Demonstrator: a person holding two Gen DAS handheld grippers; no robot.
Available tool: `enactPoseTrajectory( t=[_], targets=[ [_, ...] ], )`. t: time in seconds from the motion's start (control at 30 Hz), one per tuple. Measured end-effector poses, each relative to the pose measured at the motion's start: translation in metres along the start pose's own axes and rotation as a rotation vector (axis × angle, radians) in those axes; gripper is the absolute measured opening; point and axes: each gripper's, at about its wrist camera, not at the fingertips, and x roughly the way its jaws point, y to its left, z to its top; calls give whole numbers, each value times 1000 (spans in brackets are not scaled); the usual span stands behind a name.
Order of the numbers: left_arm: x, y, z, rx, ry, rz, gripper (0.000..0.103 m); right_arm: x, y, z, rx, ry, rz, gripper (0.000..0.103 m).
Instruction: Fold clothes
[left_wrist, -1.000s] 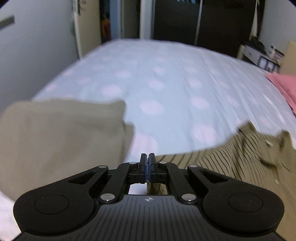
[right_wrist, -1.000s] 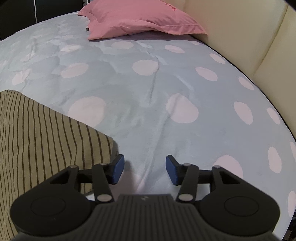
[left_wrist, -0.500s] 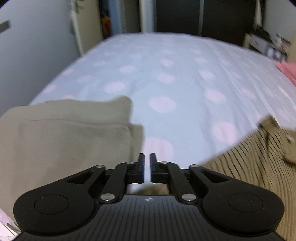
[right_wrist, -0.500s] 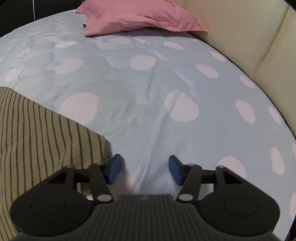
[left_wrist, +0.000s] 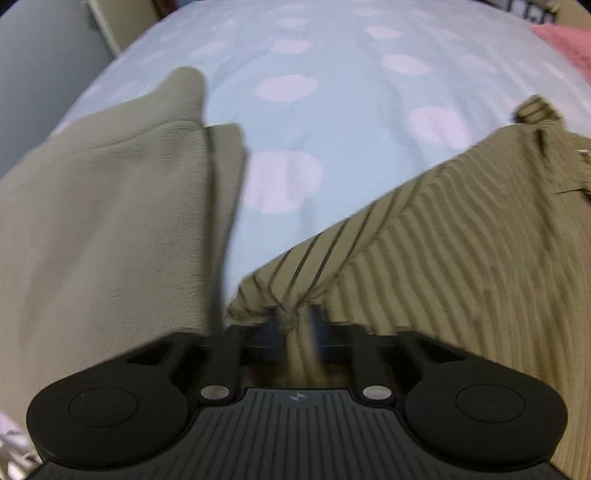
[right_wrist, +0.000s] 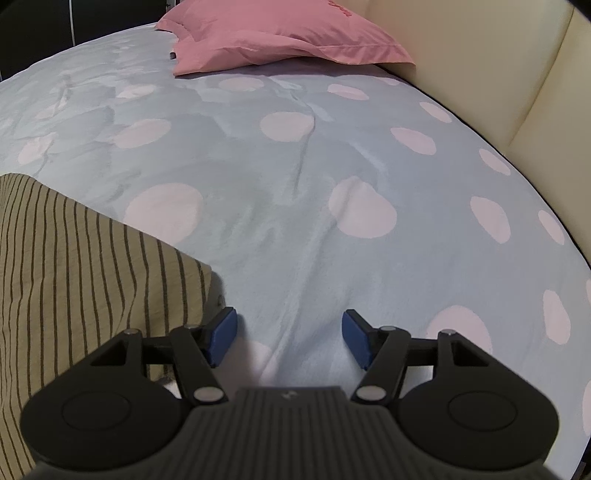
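Observation:
An olive shirt with thin dark stripes (left_wrist: 461, 258) lies on the dotted blue bed cover (left_wrist: 332, 122). My left gripper (left_wrist: 295, 321) is down at its near corner. Its jaws are closing, and a bunched fold of the striped cloth sits pinched between the blurred pads. A plain beige garment (left_wrist: 103, 221) lies just left of that gripper. In the right wrist view the striped shirt (right_wrist: 74, 258) fills the lower left. My right gripper (right_wrist: 290, 328) hovers open over bare cover, its left fingertip (right_wrist: 223, 332) close to the shirt's corner, with nothing between the pads.
A pink pillow (right_wrist: 288, 37) lies at the head of the bed, against a cream padded headboard (right_wrist: 498, 74). The pillow's edge (left_wrist: 569, 44) also shows at the far right of the left wrist view. A grey wall (left_wrist: 44, 74) runs along the bed's left side.
My left gripper has dropped toward the bed, opened a little and come together on a fold of the striped shirt. My right gripper's jaws have spread a bit wider; that hand stays put.

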Motion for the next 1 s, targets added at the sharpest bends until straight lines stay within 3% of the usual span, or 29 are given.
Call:
enactPoseTrajectory(
  t=[0.07, 0.2, 0.33, 0.47, 0.57, 0.67, 0.7, 0.73, 0.77, 0.87, 1.0],
  targets=[
    [-13, 0, 4, 8, -71, 17, 1, 0, 0, 1, 3, -2, -11, 66],
    [-45, 15, 20, -80, -237, 64, 1, 1, -1, 4, 4, -17, -41, 66],
    [-52, 26, 24, -149, -339, 73, 1, 1, -4, 8, 9, -36, -48, 66],
    [-38, 25, 22, -131, -304, 102, 5, -5, -6, 14, 33, -60, -22, 66],
    [-31, 24, 23, -119, -276, 132, 24, -12, -9, 18, 56, -82, 19, 66],
    [-41, 29, 23, -150, -315, 130, 40, -17, -17, 20, 96, -84, 63, 63],
    [-46, 31, 23, -166, -332, 126, 45, -17, -21, 20, 113, -79, 76, 55],
    [-52, 32, 24, -178, -346, 121, 46, -17, -24, 19, 129, -69, 87, 43],
    [-59, 32, 24, -185, -356, 117, 46, -16, -27, 17, 146, -54, 101, 40],
    [-76, 24, 24, -175, -360, 94, 47, -18, -34, 11, 148, -25, 125, 39],
    [-98, -2, 17, -84, -355, 50, 47, -28, -44, 3, 151, -36, 163, 39]
  ],
)
